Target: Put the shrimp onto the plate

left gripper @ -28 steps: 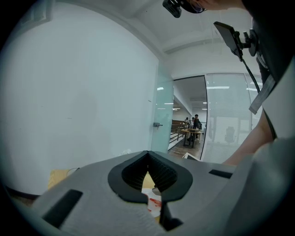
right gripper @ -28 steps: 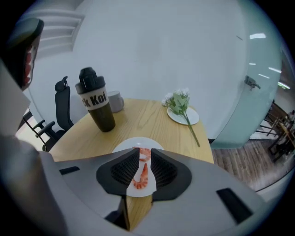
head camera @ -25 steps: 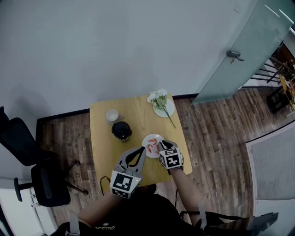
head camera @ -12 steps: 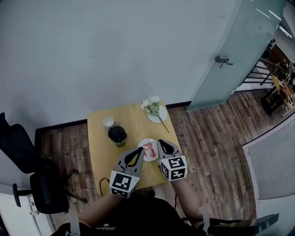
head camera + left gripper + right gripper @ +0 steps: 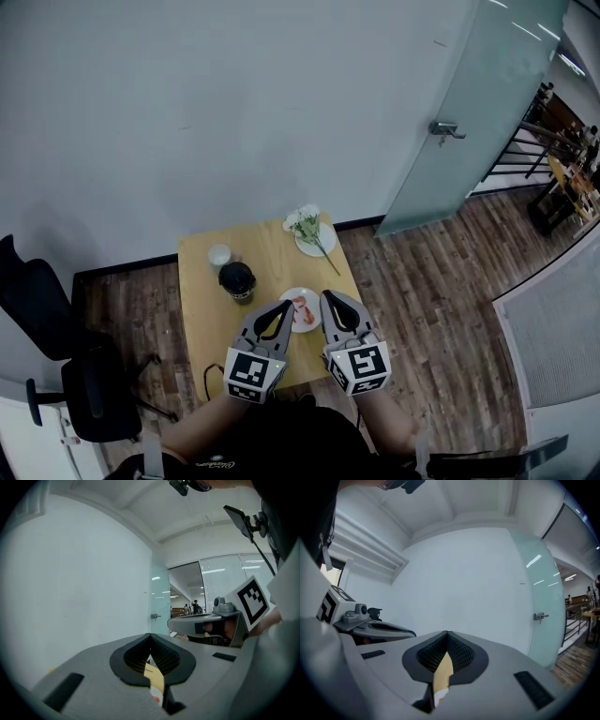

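Wooden table (image 5: 202,300) bears shrimp (image 5: 302,307) on plate (image 5: 310,322); left gripper (image 5: 289,305) and right gripper (image 5: 325,297) clenched empty

A black office chair (image 5: 89,389) stands on plank floor (image 5: 441,319) beside pale wall (image 5: 187,112).

One counter (image 5: 206,319) stands here, and there are two white plates on it: the near plate (image 5: 306,324) and the far plate (image 5: 307,247). The near one carries the shrimp (image 5: 300,306), reddish pieces too small for me to count. There is one bunch of white flowers (image 5: 302,220), one small white cup (image 5: 219,255) and one round black pot (image 5: 236,277). There are two grippers, the left gripper (image 5: 284,307) and the right gripper (image 5: 326,300), each with one marker cube. On the floor stands one black office chair (image 5: 56,347), and in the wall there is one glass door (image 5: 469,112).
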`<action>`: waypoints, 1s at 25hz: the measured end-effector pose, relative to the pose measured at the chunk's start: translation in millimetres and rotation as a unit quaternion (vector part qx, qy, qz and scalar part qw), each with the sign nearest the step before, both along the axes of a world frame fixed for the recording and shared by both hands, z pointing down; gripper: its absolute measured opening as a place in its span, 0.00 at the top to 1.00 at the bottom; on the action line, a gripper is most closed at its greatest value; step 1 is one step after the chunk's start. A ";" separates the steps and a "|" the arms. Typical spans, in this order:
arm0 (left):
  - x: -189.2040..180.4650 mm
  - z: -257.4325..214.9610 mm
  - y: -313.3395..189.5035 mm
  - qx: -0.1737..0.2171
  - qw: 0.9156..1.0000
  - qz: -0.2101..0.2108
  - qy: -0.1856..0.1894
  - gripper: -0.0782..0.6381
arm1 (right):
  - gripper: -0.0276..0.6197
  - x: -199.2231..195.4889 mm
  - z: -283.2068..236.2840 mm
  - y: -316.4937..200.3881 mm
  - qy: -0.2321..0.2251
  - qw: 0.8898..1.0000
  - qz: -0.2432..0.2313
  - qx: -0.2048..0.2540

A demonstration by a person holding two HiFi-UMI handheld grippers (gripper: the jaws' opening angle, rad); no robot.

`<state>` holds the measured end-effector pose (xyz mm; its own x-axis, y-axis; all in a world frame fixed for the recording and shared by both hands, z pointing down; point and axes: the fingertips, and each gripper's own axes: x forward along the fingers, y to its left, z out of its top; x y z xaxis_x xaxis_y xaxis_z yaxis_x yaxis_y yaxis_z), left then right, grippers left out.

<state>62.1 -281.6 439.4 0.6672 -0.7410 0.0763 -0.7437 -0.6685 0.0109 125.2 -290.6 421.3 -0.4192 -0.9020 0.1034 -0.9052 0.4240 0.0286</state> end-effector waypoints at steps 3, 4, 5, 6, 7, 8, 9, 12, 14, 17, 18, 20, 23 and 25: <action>3.0 -2.2 2.1 0.002 1.000 0.003 -0.001 0.89 | 0.95 1.2 -3.2 6.2 -0.001 1.000 0.001 0.005; 3.4 -2.7 2.6 0.002 1.000 0.004 -0.001 0.89 | 0.95 1.7 -3.4 7.8 -0.003 1.000 0.002 0.005; 3.4 -3.0 3.0 0.002 1.000 0.004 -0.002 0.89 | 0.95 1.9 -3.4 9.2 -0.005 1.000 0.002 0.005; 3.0 -3.0 3.2 0.002 1.000 0.005 -0.001 0.89 | 0.95 1.7 -3.4 10.4 -0.008 1.000 0.002 0.005; 2.7 -3.0 3.2 0.002 1.000 0.005 -0.001 0.89 | 0.95 1.4 -3.6 11.4 -0.011 1.000 0.001 0.005; 2.6 -2.9 3.0 0.003 1.000 0.006 -0.001 0.89 | 0.95 1.1 -4.2 12.3 -0.013 1.000 0.001 0.006; 2.8 -2.7 2.7 0.003 1.000 0.006 -0.001 0.89 | 0.95 1.0 -4.8 13.1 -0.014 1.000 0.001 0.008; 3.3 -2.0 2.6 0.001 1.000 0.007 -0.001 0.89 | 0.95 -0.9 -7.0 15.8 -0.019 1.000 -0.003 0.013; 3.2 -2.3 2.9 0.001 1.000 0.008 -0.002 0.89 | 0.95 -2.9 -8.2 16.9 -0.026 1.000 -0.008 0.014; 2.6 -3.0 2.7 0.003 1.000 0.008 -0.002 0.89 | 0.95 -4.2 -9.5 17.1 -0.026 0.999 -0.011 0.018; 2.4 -2.8 2.5 0.003 1.000 0.008 -0.002 0.89 | 0.95 -4.3 -9.6 17.1 -0.025 0.999 -0.011 0.019; 2.0 -2.3 2.0 0.002 1.000 0.008 -0.002 0.89 | 0.95 -4.9 -9.3 16.9 -0.024 0.999 -0.011 0.020; 2.0 -2.4 0.6 0.002 1.000 0.009 -0.003 0.89 | 0.95 -6.3 -7.4 15.3 -0.019 1.000 -0.011 0.017; 1.9 -2.5 -0.4 0.002 1.000 0.010 -0.002 0.89 | 0.95 -7.1 -5.8 14.3 -0.016 1.000 -0.010 0.016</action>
